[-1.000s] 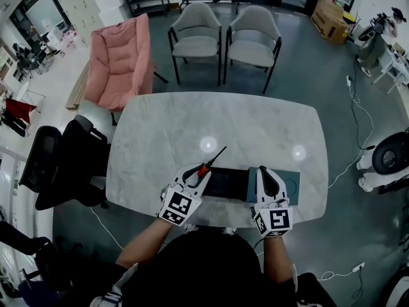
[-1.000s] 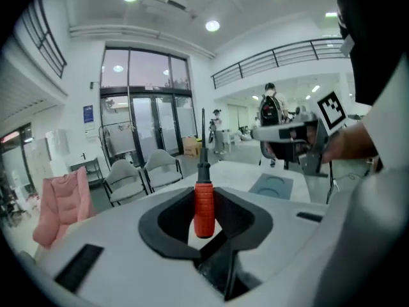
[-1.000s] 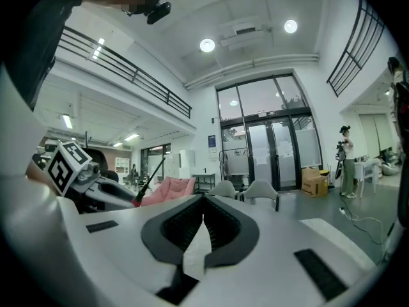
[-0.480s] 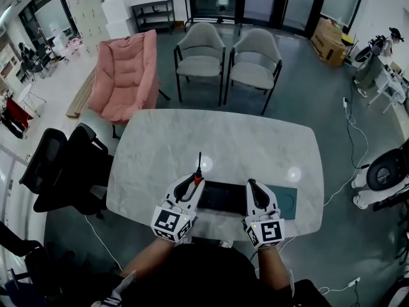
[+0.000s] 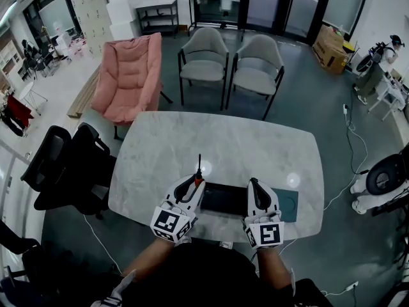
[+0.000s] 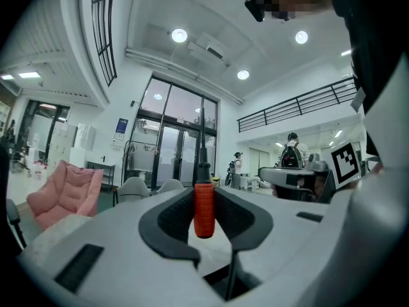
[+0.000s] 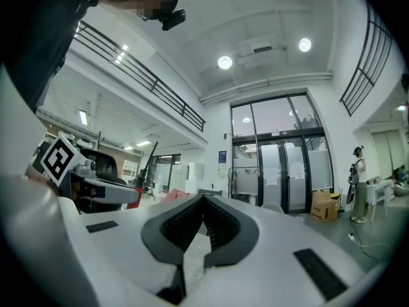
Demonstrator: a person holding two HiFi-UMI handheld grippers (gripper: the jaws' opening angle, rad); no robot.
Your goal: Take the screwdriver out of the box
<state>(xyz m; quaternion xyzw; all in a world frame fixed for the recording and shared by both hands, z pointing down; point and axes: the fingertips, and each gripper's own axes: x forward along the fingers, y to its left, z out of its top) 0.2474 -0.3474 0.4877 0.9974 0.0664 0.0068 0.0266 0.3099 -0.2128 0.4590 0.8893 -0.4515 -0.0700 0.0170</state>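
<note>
Clamping the screwdriver [image 6: 204,210] by its red handle, the left gripper [image 5: 194,184] has its fingers tight on it, shaft upright, right at the left end of the box [image 5: 225,200]. Right gripper [image 5: 254,187] sits by the box's right end, fingers pinched together on nothing. Further out there's bare desk [image 5: 223,139], then grey chairs [image 5: 203,59].

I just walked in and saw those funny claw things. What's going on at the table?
A person holds a gripper in each hand over a marble table. The left gripper has its jaws clamped on a red-handled screwdriver, which is out of the open dark box and held by the box's left end. The right gripper is over the other end of the box, its jaws shut with nothing between them.
</note>
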